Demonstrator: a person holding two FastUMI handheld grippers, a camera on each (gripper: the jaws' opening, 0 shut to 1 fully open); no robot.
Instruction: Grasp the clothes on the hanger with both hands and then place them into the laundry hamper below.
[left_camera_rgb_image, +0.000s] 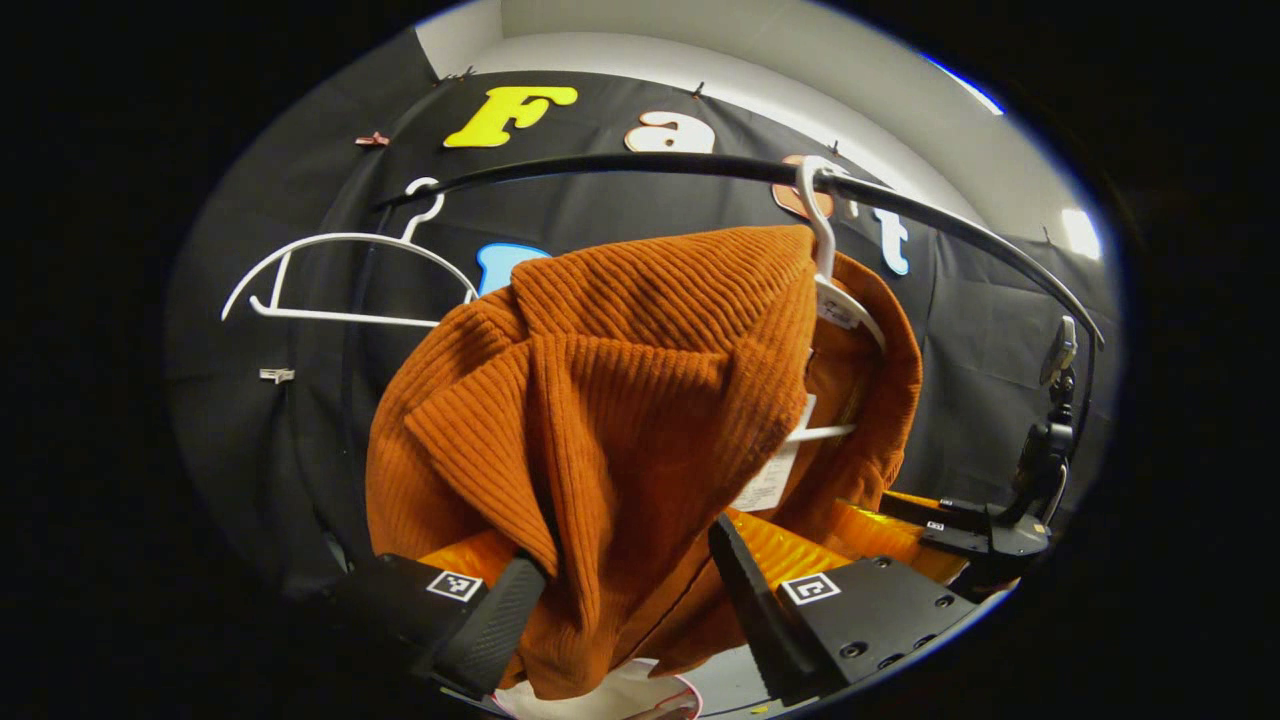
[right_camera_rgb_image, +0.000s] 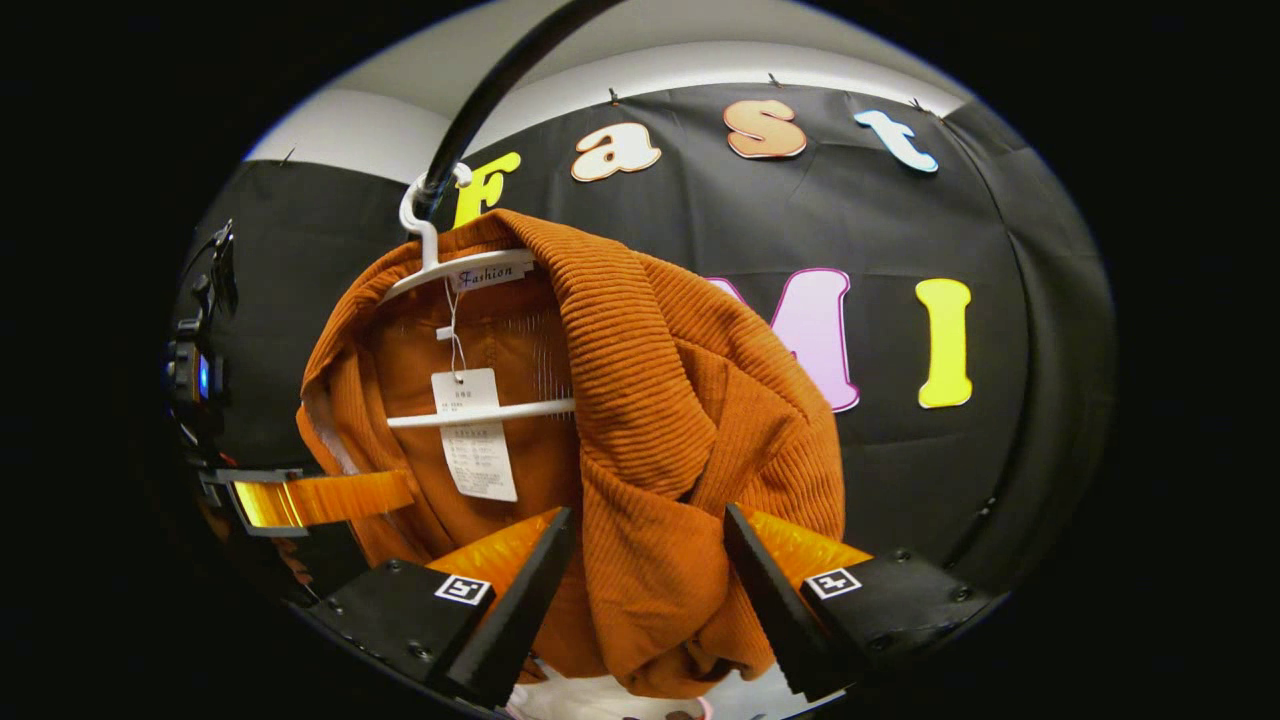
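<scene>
The orange ribbed garment (left_camera_rgb_image: 620, 420) hangs from a white hanger (left_camera_rgb_image: 835, 290) on the black rail (left_camera_rgb_image: 700, 165), and its long axis runs straight down from the hook toward the hamper, of which I see what I take to be a pale rim (left_camera_rgb_image: 640, 700) below the hem. My left gripper (left_camera_rgb_image: 625, 610) stands spread, one finger on each side of the lower folds, the cloth hanging between them but not pinched. My right gripper (right_camera_rgb_image: 645, 590) is the same on the far side: jaws wide, the drooping hem (right_camera_rgb_image: 660, 640) dropping into the gap. So the fabric already lies between both pairs of fingers, just ahead and slightly above. Neither hand is clearly nearer; both bracket the bottom edge from opposite faces. Whether any pad already brushes the cloth I cannot tell from this distortion. An empty hanger (left_camera_rgb_image: 340, 280) sits further along the rail, well apart. The next move, I judge, is closing inward on both sides, then lifting the shoulders clear of the hanger before lowering.
</scene>
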